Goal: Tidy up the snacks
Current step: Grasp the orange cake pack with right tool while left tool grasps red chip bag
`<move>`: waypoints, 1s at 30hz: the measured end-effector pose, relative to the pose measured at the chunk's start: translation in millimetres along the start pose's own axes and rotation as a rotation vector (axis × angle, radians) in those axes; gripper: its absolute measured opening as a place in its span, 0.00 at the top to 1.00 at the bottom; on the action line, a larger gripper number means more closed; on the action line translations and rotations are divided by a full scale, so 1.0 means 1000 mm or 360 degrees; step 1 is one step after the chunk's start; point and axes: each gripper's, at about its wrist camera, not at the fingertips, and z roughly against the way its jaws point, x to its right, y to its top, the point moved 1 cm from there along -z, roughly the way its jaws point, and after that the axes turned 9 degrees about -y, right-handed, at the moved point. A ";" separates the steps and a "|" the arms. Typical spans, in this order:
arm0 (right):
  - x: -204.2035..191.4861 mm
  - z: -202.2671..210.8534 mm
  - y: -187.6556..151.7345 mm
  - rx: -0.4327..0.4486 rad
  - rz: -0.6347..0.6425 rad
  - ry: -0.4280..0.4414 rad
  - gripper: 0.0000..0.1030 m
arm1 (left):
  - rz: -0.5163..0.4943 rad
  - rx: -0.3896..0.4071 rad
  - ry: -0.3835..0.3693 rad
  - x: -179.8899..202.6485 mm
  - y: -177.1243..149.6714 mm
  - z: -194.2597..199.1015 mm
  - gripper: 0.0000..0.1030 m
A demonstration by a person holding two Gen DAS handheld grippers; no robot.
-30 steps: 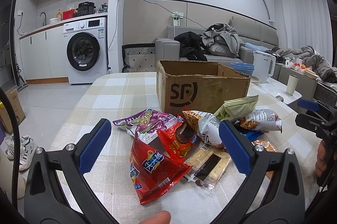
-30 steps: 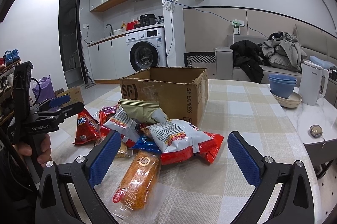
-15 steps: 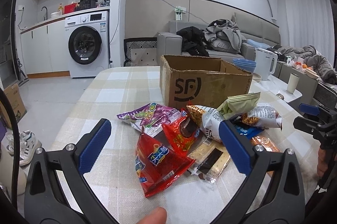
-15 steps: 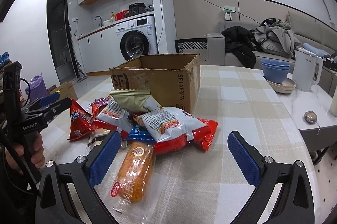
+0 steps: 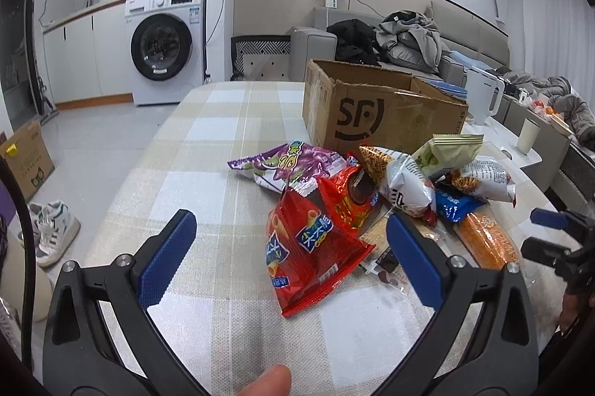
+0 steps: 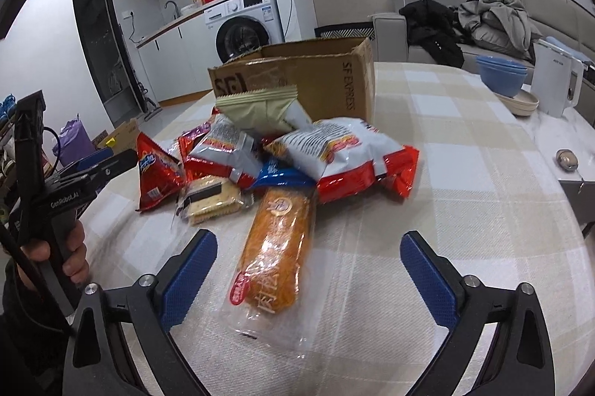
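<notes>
home interior, washing machine (image 5: 163,48) under kitchen counter, sofa (image 5: 416,61) with clothes

Open left tongs (image 5: 288,239) above red snack bag (image 5: 308,252)

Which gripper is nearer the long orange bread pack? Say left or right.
Right. The right gripper has the orange bread pack lying between its closing jaws, not yet gripped. The left gripper sits across the pile, over the red snack bag.

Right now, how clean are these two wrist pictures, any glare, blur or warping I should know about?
Left wrist view: sharp, black fisheye corners, and the cardboard box bows. Right wrist view: equally sharp, room lights glint off the orange snack pack and the red and white bag, walls curve strongly at the edges. No motion blur in either.
</notes>
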 end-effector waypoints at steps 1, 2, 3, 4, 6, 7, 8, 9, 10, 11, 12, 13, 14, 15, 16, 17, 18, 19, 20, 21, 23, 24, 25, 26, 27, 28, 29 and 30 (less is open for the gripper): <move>-0.003 -0.001 -0.001 -0.0014 0.0010 0.0013 0.06 | 0.0009 -0.0014 -0.0004 -0.001 0.000 -0.002 0.01; -0.005 -0.002 -0.002 -0.0021 0.0015 0.0018 0.06 | 0.0014 -0.0025 -0.0009 -0.002 -0.001 -0.003 0.01; -0.006 -0.003 -0.003 -0.0026 0.0020 0.0026 0.06 | 0.0016 -0.0043 -0.0018 -0.002 -0.001 -0.005 0.01; -0.008 -0.005 -0.003 -0.0038 0.0023 0.0045 0.07 | 0.0017 -0.0060 -0.0018 -0.002 -0.001 -0.008 0.01; -0.011 -0.007 -0.005 -0.0067 0.0026 0.0062 0.10 | 0.0016 -0.0096 -0.0011 -0.002 -0.002 -0.012 0.01; -0.013 -0.009 -0.005 -0.0082 0.0030 0.0066 0.12 | 0.0014 -0.0109 -0.0010 -0.001 -0.002 -0.015 0.01; -0.014 -0.011 -0.005 -0.0094 0.0036 0.0070 0.13 | 0.0013 -0.0122 -0.0013 -0.001 -0.002 -0.017 0.01; -0.016 -0.013 -0.006 -0.0108 0.0044 0.0078 0.14 | 0.0011 -0.0136 -0.0016 -0.001 -0.002 -0.018 0.01; -0.018 -0.014 -0.007 -0.0118 0.0048 0.0081 0.16 | 0.0011 -0.0150 -0.0018 0.000 -0.002 -0.020 0.01; -0.019 -0.016 -0.006 -0.0130 0.0051 0.0082 0.17 | 0.0013 -0.0163 -0.0015 0.000 -0.002 -0.022 0.01; -0.021 -0.019 -0.006 -0.0147 0.0053 0.0080 0.21 | 0.0016 -0.0176 -0.0017 0.000 -0.002 -0.024 0.01; -0.022 -0.020 -0.006 -0.0158 0.0053 0.0078 0.26 | 0.0020 -0.0186 -0.0015 -0.001 -0.002 -0.026 0.01; -0.023 -0.022 -0.006 -0.0172 0.0053 0.0078 0.28 | 0.0025 -0.0190 -0.0011 -0.001 -0.002 -0.026 0.01; -0.024 -0.025 -0.007 -0.0188 0.0053 0.0075 0.30 | 0.0031 -0.0194 -0.0009 -0.002 -0.002 -0.027 0.01; -0.024 -0.027 -0.008 -0.0197 0.0052 0.0074 0.33 | 0.0042 -0.0207 -0.0017 -0.004 -0.002 -0.030 0.01; -0.025 -0.028 -0.008 -0.0203 0.0052 0.0071 0.35 | 0.0053 -0.0221 -0.0021 -0.005 -0.002 -0.032 0.02; -0.025 -0.028 -0.009 -0.0206 0.0053 0.0067 0.38 | 0.0069 -0.0239 -0.0021 -0.007 -0.002 -0.035 0.05; -0.026 -0.029 -0.009 -0.0211 0.0056 0.0065 0.41 | 0.0081 -0.0250 -0.0026 -0.008 -0.002 -0.036 0.08; -0.026 -0.030 -0.009 -0.0216 0.0059 0.0062 0.43 | 0.0089 -0.0261 -0.0031 -0.010 -0.002 -0.038 0.10; -0.027 -0.031 -0.009 -0.0220 0.0060 0.0063 0.44 | 0.0096 -0.0271 -0.0036 -0.011 -0.002 -0.040 0.13; -0.028 -0.032 -0.010 -0.0221 0.0064 0.0067 0.48 | 0.0106 -0.0289 -0.0061 -0.012 -0.003 -0.044 0.22; -0.027 -0.031 -0.011 -0.0222 0.0066 0.0066 0.50 | 0.0108 -0.0296 -0.0062 -0.012 -0.003 -0.046 0.27; -0.028 -0.031 -0.011 -0.0220 0.0072 0.0064 0.51 | 0.0109 -0.0298 -0.0056 -0.012 -0.003 -0.047 0.32; -0.029 -0.031 -0.011 -0.0216 0.0077 0.0061 0.52 | 0.0112 -0.0302 -0.0054 -0.013 -0.003 -0.047 0.35; -0.029 -0.030 -0.011 -0.0215 0.0084 0.0057 0.55 | 0.0113 -0.0303 -0.0063 -0.013 -0.004 -0.048 0.39; -0.030 -0.030 -0.011 -0.0213 0.0088 0.0052 0.56 | 0.0115 -0.0308 -0.0074 -0.013 -0.004 -0.048 0.43; -0.031 -0.030 -0.011 -0.0211 0.0093 0.0050 0.57 | 0.0116 -0.0312 -0.0083 -0.013 -0.004 -0.049 0.45; -0.031 -0.030 -0.011 -0.0210 0.0098 0.0045 0.58 | 0.0117 -0.0322 -0.0094 -0.014 -0.004 -0.051 0.50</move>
